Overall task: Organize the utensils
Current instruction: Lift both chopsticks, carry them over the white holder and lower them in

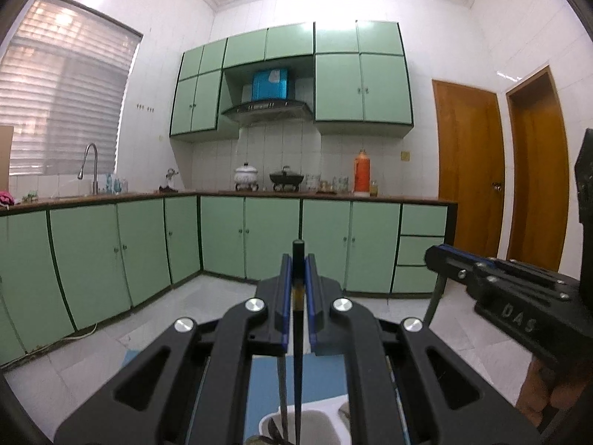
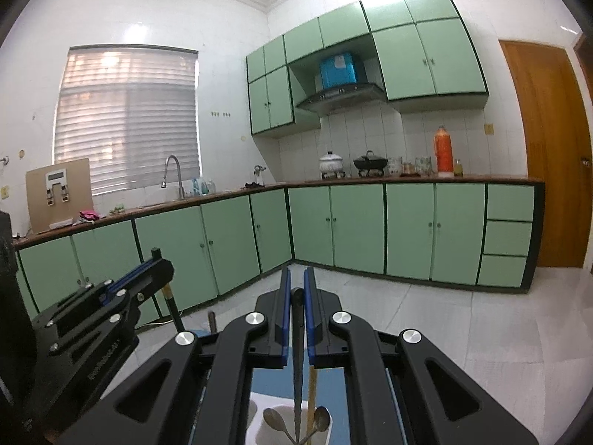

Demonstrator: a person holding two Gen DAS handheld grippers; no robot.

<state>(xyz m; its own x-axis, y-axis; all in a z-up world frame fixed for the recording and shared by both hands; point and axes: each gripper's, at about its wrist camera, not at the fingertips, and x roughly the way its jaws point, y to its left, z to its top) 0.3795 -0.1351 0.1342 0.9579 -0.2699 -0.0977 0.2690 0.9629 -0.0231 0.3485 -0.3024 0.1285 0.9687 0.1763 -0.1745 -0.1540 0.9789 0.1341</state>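
My left gripper [image 1: 297, 259] is shut on a black-handled utensil [image 1: 298, 319] held upright, its dark shaft running down toward a white utensil holder [image 1: 326, 417] at the bottom edge. My right gripper [image 2: 297, 278] is shut on a dark metal utensil [image 2: 297, 352], hanging down into the white holder [image 2: 259, 419], where two spoons [image 2: 276, 421] and a wooden stick [image 2: 312, 389] stand. The right gripper shows in the left wrist view [image 1: 437, 256]; the left gripper shows in the right wrist view [image 2: 159, 259]. Both are lifted well above the holder.
The holder stands on a blue surface [image 1: 265, 382]. Green kitchen cabinets [image 1: 274, 237] line the far walls, with a sink faucet [image 1: 90, 165], pots [image 1: 246, 176] and an orange thermos [image 1: 362, 170] on the counter. Wooden doors [image 1: 469, 170] are at the right.
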